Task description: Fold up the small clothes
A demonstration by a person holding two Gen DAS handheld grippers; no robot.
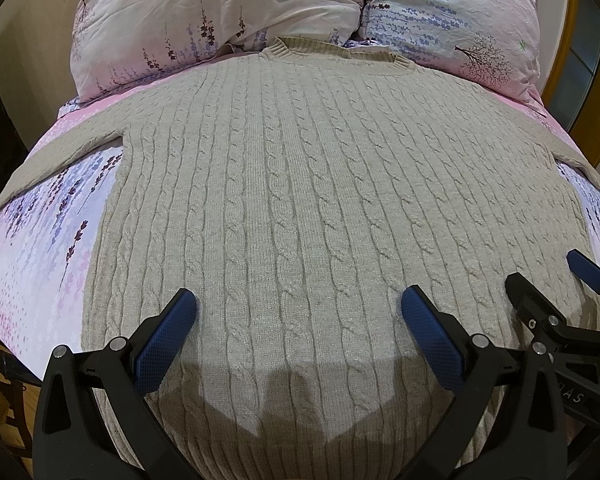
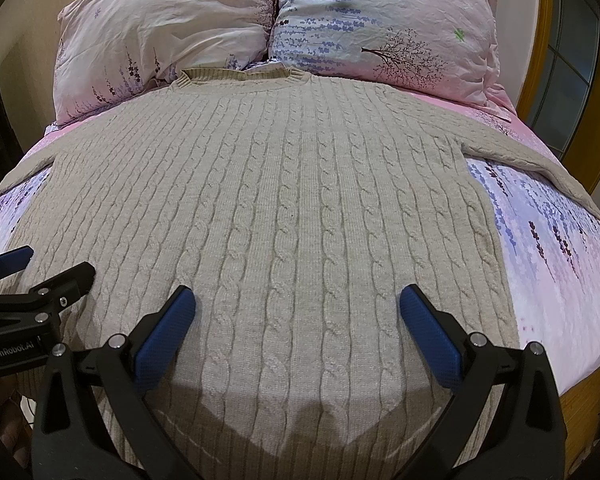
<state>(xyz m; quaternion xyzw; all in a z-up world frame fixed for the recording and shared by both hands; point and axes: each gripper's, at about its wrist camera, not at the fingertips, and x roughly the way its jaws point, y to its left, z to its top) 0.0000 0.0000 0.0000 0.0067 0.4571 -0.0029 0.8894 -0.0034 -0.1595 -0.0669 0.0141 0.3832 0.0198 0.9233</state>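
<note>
A beige cable-knit sweater [image 1: 300,184] lies flat and spread out on the bed, collar toward the pillows, sleeves out to both sides. It also fills the right wrist view [image 2: 284,208]. My left gripper [image 1: 298,308] hovers open and empty over the sweater's lower part. My right gripper [image 2: 298,306] is open and empty over the lower part too, just to the right of the left one. The right gripper shows at the right edge of the left wrist view [image 1: 548,280], and the left gripper at the left edge of the right wrist view [image 2: 48,264].
The bed has a pink and lavender floral sheet [image 1: 40,240]. Two matching pillows [image 1: 204,20] [image 2: 380,20] lie at the head, just beyond the collar. A wooden frame and window [image 2: 556,80] stand at the right. Wooden floor [image 2: 580,420] shows beside the bed.
</note>
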